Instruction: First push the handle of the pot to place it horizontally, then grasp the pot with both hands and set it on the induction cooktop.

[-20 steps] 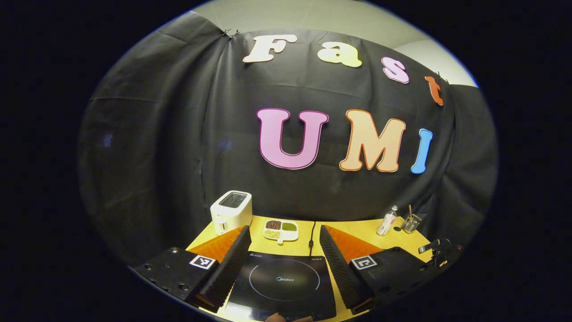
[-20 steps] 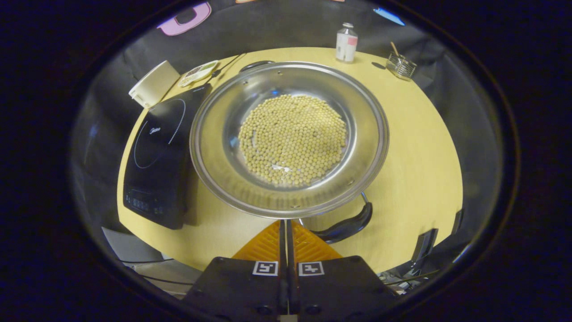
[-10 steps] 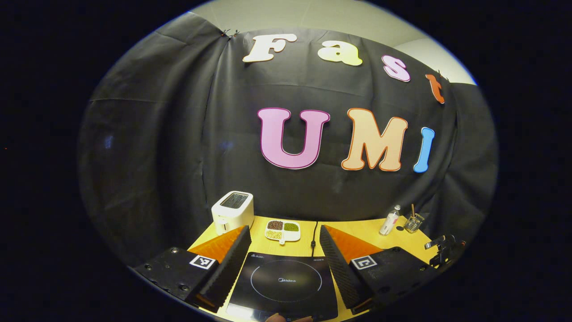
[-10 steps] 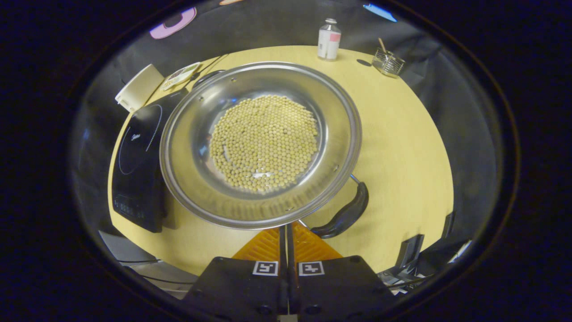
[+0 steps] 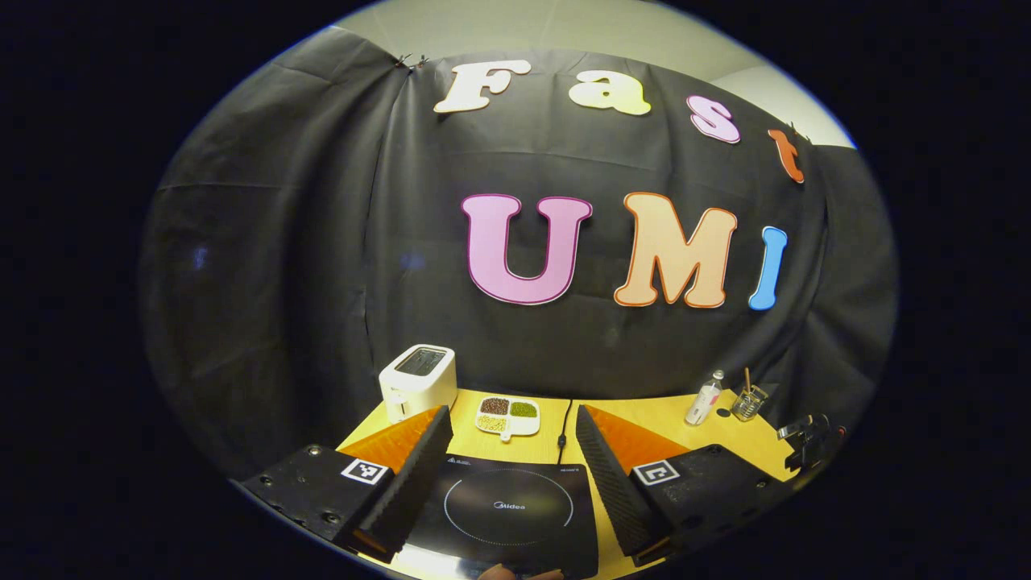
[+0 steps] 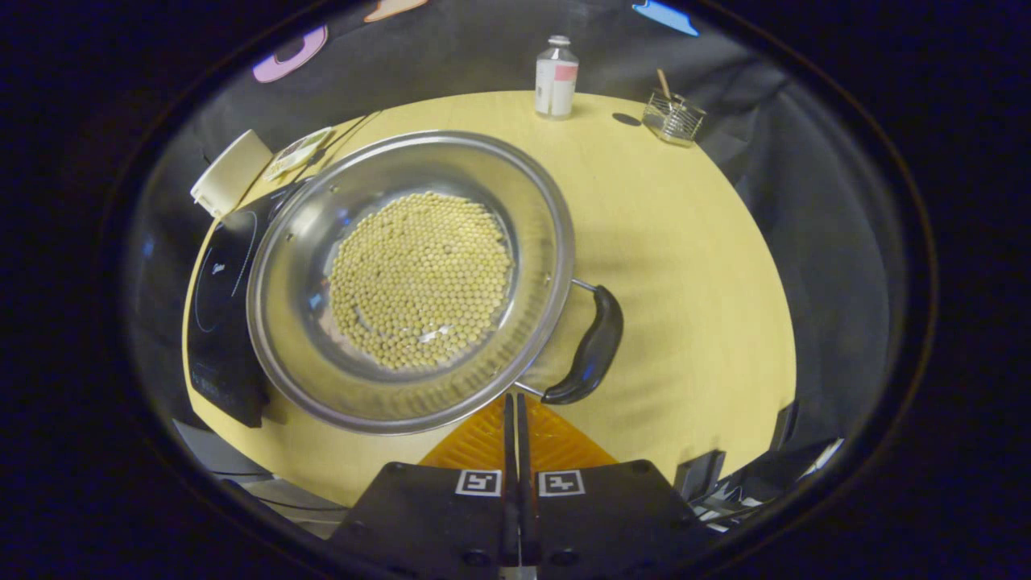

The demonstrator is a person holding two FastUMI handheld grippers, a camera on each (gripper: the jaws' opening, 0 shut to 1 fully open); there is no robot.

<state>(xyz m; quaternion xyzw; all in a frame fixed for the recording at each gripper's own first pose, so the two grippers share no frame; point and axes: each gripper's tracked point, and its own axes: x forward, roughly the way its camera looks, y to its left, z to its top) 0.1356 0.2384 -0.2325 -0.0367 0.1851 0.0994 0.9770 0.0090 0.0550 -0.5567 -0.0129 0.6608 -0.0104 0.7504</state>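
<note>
In the right gripper view the pot [image 6: 411, 278] has turned, swinging its black handle [image 6: 586, 348] from 5 toward 3 o'clock. The right hand-held gripper [image 6: 511, 419], fingers pressed together and empty, sits at the pot's 6 o'clock. The left hand-held gripper [image 5: 506, 475] gapes wide over the induction cooktop [image 5: 507, 507].

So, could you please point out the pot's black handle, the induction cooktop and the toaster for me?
pot handle [image 6: 592, 348], right gripper view, middle of the black grip.
induction cooktop [image 5: 509, 506], left gripper view, centre of the glass top.
toaster [image 5: 417, 384], left gripper view, its white front.
</note>
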